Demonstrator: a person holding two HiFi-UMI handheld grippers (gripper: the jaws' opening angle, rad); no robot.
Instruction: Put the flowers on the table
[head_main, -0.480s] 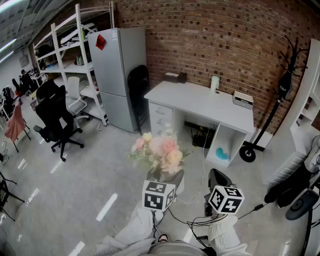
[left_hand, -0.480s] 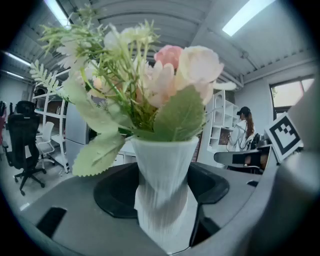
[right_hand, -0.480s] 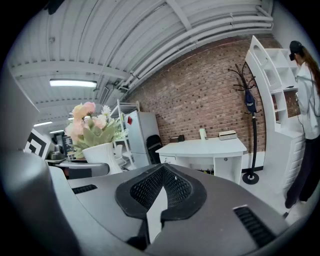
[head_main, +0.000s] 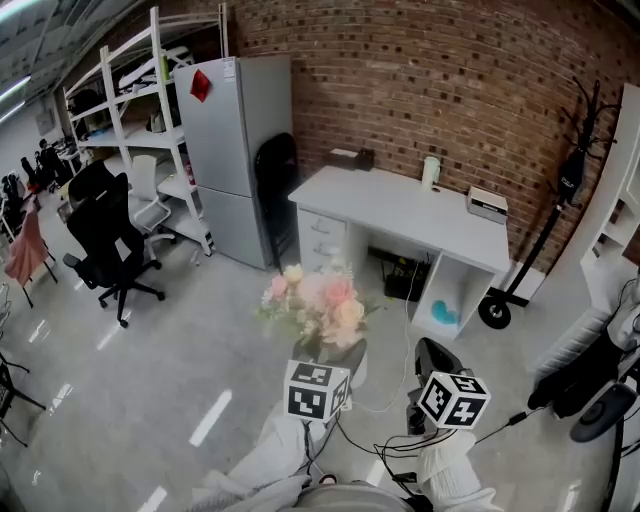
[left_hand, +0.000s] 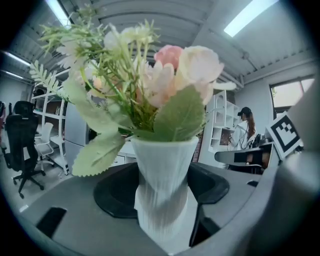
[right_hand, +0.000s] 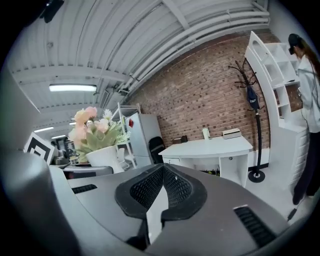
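the flowers (left_hand: 165, 75) — pink and cream blooms among green leaves — are seen standing upright in a white ribbed vase (left_hand: 165, 155). the vase is clamped between the jaws of the left gripper (left_hand: 162, 200). the jaws are spread wide, and the black pads are pressed against the vase's narrower lower part on either side.

in the head view the bouquet is carried in the air over the grey floor (head_main: 150, 380), in front of the person. it is kept apart from the white table (head_main: 400, 210), which is set against the brick wall (head_main: 450, 80).

the right gripper (right_hand: 161, 192) is held just beside the left one, on its right. its jaws are brought together at the tips and nothing is gripped between them. the vase and flowers can be made out at the left of the right gripper view.

three things are laid along the table's back edge: a dark box (head_main: 350, 156) at the left, a white cylinder (head_main: 430, 170) near the middle and a white box (head_main: 487, 203) towards the right end. a grey fridge (head_main: 235, 150) is placed to the left of the table, with white shelving (head_main: 130, 90) beyond it and a black office chair (head_main: 105, 240) in front of the shelving. a black coat stand (head_main: 575, 160) is found to the table's right.
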